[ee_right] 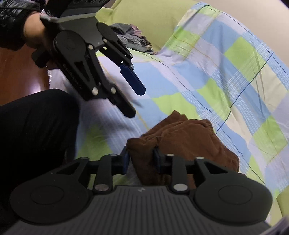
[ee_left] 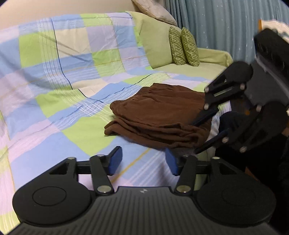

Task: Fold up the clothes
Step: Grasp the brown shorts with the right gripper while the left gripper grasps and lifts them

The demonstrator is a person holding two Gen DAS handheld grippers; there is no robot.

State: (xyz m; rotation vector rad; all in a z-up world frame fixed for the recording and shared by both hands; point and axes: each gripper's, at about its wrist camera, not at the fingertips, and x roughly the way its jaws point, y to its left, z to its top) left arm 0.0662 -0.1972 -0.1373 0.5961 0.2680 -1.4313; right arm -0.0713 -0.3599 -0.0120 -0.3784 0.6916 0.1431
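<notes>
A folded brown garment (ee_left: pixel 159 112) lies on the checked bedspread (ee_left: pixel 72 72) near the bed's edge. In the left wrist view my left gripper (ee_left: pixel 143 161) hovers just before the garment's near edge, open, with only bedspread showing between its blue pads. My right gripper (ee_left: pixel 195 137) comes in from the right at the garment's right end. In the right wrist view the right gripper (ee_right: pixel 141 159) is shut on a bunched corner of the brown garment (ee_right: pixel 189 141), which fills the gap between the pads. The left gripper (ee_right: pixel 134 97) hangs open above the bedspread (ee_right: pixel 216 72), held by a hand (ee_right: pixel 34 36).
Green pillows (ee_left: pixel 155 43), two small patterned cushions (ee_left: pixel 184 47) and a grey pillow (ee_left: pixel 155 10) sit at the bed's head beside a blue curtain (ee_left: pixel 225 27). A pile of grey clothes (ee_right: pixel 130 36) lies further along the bed. A dark trouser leg (ee_right: pixel 36 130) and wooden floor (ee_right: pixel 16 76) are beside the bed.
</notes>
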